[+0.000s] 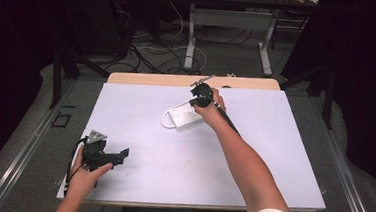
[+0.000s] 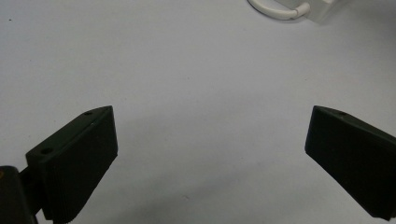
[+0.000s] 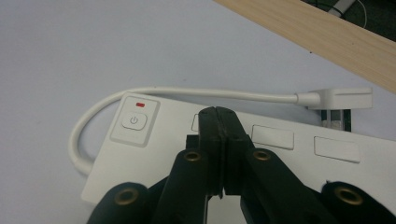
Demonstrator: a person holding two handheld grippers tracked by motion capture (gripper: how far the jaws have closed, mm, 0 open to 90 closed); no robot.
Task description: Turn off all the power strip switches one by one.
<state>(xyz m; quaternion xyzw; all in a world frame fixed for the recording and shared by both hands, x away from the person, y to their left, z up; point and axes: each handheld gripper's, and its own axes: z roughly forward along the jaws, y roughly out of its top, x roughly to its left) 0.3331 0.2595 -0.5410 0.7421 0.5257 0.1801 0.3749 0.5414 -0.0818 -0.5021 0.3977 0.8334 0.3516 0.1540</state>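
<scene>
Currently: right gripper [image 3: 219,116], jaws pressed together, tips over the power strip [image 3: 289,158] at table [image 1: 139,132] centre-back, beside its switch [image 3: 134,121]—likely lining up a press, needing a small shift onto it; left gripper [image 2: 210,154], jaws spread, idle near the front-left edge.

In the right gripper view, the black right gripper [image 3: 219,116], jaws pressed together, covers the middle of the white plastic power strip [image 3: 299,154], whose near end runs off the bottom edge. In the left gripper view, that strip and its looped white cable [image 2: 275,10] are cut by the top edge.
</scene>
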